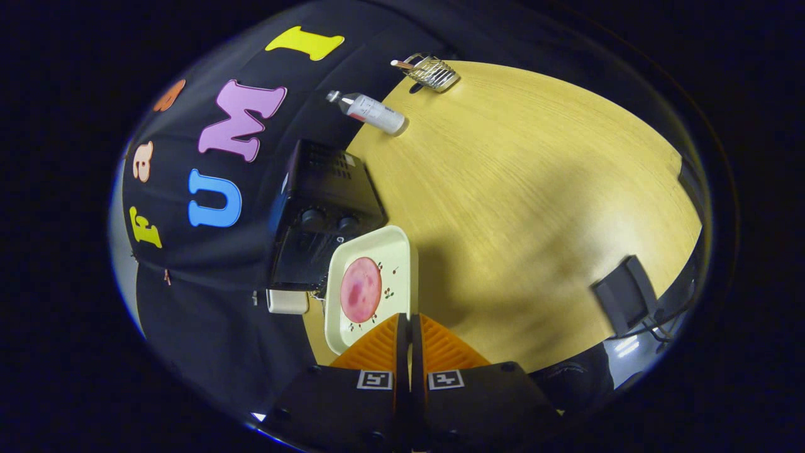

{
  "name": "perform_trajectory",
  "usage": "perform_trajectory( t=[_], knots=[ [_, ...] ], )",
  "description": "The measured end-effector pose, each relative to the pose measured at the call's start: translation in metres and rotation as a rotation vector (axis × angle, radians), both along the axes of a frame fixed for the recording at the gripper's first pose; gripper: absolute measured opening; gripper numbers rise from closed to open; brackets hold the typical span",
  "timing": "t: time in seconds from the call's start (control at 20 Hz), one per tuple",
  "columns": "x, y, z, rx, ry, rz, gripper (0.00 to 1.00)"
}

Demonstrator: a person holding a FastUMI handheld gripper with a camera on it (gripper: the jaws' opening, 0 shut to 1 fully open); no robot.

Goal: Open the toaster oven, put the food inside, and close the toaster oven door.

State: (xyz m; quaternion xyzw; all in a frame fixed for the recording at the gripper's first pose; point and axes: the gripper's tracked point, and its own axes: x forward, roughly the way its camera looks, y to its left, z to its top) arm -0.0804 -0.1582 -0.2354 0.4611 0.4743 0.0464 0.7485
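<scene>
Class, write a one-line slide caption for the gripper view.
Gripper shut on the rim of a tray holding a round pink slice, beside the closed toaster oven.

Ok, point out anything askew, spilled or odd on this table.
Nothing spilled or damaged. The tray, with a pink slice on it, appears clamped at its rim by the shut gripper beside the toaster oven. The bottle and wire rack look normal.

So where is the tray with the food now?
In the gripper view the tray lies on the table, against the oven front, and the shut gripper grips its near edge.
</scene>
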Motion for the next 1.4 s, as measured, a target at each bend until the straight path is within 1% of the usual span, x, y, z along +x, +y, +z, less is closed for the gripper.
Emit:
perform_trajectory(
  t=[0.2, 0.35, 0.4, 0.55, 0.6, 0.9, 1.2, 1.4],
  knots=[
    [0.002, 0.056, 0.011, 0.056, -0.033, -0.029, 0.06],
    [0.007, 0.094, 0.013, 0.066, -0.050, -0.036, 0.06],
    [0.019, 0.105, 0.009, 0.070, -0.054, -0.036, 0.06],
    [0.028, 0.129, 0.007, 0.064, -0.059, -0.047, 0.06],
    [0.024, 0.139, 0.010, 0.061, -0.060, -0.052, 0.06],
    [0.065, 0.166, 0.001, 0.051, -0.063, -0.088, 0.06],
    [0.117, 0.193, -0.017, 0.070, -0.047, -0.188, 0.06],
    [0.140, 0.209, -0.027, 0.080, -0.037, -0.247, 0.06]
  ],
)
